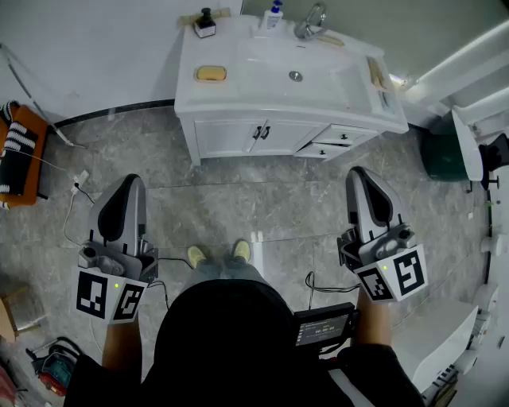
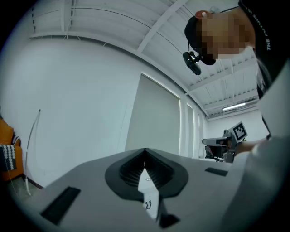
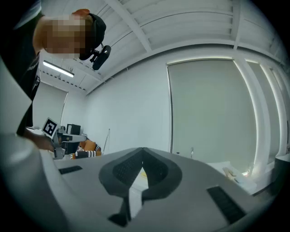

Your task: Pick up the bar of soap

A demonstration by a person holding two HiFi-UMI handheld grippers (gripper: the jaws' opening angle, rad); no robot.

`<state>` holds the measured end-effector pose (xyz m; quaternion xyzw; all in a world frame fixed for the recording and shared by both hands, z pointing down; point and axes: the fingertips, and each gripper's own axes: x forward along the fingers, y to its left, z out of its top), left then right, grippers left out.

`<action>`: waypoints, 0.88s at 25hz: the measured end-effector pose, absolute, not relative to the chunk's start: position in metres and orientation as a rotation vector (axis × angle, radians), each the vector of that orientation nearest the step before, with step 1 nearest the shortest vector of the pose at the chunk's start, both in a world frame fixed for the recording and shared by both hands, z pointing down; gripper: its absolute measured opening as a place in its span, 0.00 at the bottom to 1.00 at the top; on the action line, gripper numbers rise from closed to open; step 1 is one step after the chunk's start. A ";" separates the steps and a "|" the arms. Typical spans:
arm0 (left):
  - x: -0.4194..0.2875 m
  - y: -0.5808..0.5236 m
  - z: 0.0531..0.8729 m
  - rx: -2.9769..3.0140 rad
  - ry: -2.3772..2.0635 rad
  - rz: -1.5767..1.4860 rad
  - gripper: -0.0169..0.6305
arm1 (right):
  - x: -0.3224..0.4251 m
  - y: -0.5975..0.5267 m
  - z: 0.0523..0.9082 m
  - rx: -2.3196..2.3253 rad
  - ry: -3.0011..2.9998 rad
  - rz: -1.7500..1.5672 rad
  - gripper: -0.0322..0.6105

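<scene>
Grey veined stone tiles make up the floor [image 1: 262, 207], over which both tools are held level, side by side and well apart. Ahead of them a white counter [image 1: 238, 99] with a sunken basin [image 1: 298, 67] is set against a pale wall [image 1: 95, 48]. The yellow bar of soap [image 1: 211, 73] is seen lying on the counter, ahead of the left tool [image 1: 130, 183] and somewhat to its right, and ahead of the right tool [image 1: 359, 175] and well to its left; it is touched by neither. A tap [image 1: 310, 20] and a small bottle [image 1: 274, 14] are found at the counter's far edge, farther from both tools than the soap. An orange seat [image 1: 20, 151] with a striped cloth is placed on the floor, out to the left of the left tool.

Floor, counter top and soap are shown plainly by the head view alone. In the left gripper view the left tool's jaws are seen brought together with nothing between them; only white wall and a ribbed ceiling [image 2: 113, 22] are given beyond them, with the right tool caught small at the right edge. In the right gripper view the right tool's jaws are likewise closed and empty, and a large pale panel [image 3: 208, 113] is shown ahead of them, which is missed by the other views.
</scene>
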<state>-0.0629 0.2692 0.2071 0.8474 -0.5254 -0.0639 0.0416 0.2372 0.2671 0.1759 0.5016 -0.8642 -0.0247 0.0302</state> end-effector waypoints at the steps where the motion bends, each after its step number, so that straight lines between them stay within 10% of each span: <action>1: -0.063 0.268 0.207 2.594 -1.609 -0.195 0.04 | 0.237 0.266 0.175 1.546 -2.668 -0.074 0.06; 22: -0.078 0.264 0.203 2.603 -1.607 -0.202 0.04 | 0.221 0.268 0.165 1.488 -2.875 0.132 0.06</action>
